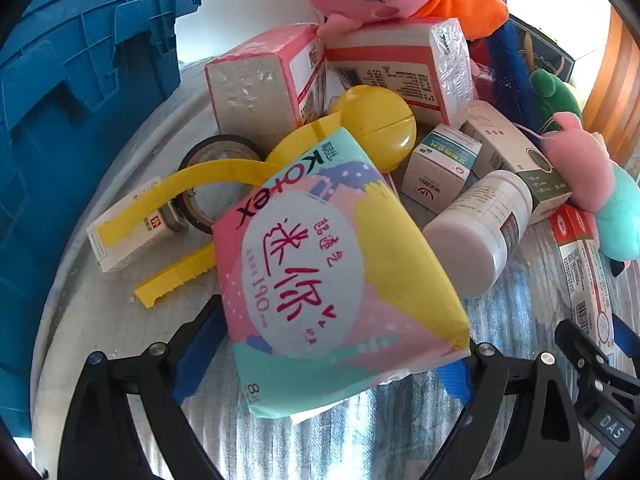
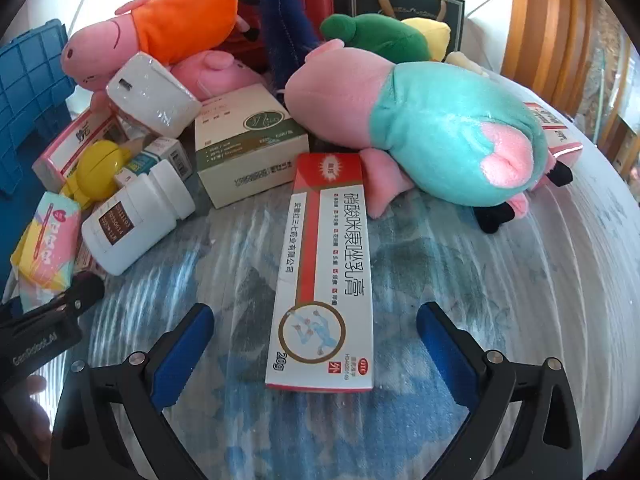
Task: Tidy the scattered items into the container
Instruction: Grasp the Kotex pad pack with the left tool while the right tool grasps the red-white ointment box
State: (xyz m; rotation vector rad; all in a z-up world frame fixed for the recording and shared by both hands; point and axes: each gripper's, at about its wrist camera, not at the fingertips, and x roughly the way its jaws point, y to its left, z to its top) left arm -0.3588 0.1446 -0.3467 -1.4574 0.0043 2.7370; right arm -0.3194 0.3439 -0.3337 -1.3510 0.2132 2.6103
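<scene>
My left gripper is shut on a pastel Kotex pack and holds it over the round table; the pack also shows in the right wrist view. The blue crate stands at the left. My right gripper is open, its blue pads on either side of a long red-and-white ointment box that lies flat on the table. A white pill bottle lies on its side to the left of that box.
A pile fills the far half of the table: pink plush pigs, an orange-dressed pig, a yellow round case, a tape roll, several medicine boxes. A wooden chair stands at the right.
</scene>
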